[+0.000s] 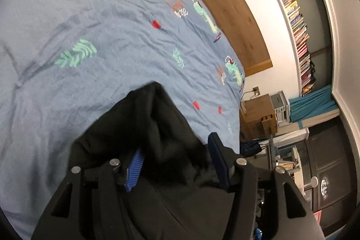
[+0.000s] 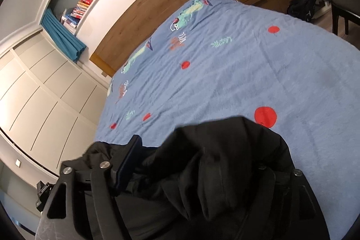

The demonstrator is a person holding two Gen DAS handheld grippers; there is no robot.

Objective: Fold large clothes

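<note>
A large black garment [image 1: 157,127] hangs bunched between the fingers of my left gripper [image 1: 177,156], which is shut on it above the blue bed cover [image 1: 101,26]. In the right wrist view the same black garment [image 2: 213,154] fills the space between the fingers of my right gripper [image 2: 202,163], which is shut on it; its right finger is hidden under the cloth. Both grippers hold the garment up over the near part of the bed [image 2: 247,71].
A wooden headboard [image 1: 225,8] stands at the bed's far end, with bookshelves [image 1: 294,19] above. A wooden bedside unit [image 1: 258,114] and a dark backpack [image 2: 303,1] stand beside the bed. White wardrobe doors [image 2: 40,91] line the other side.
</note>
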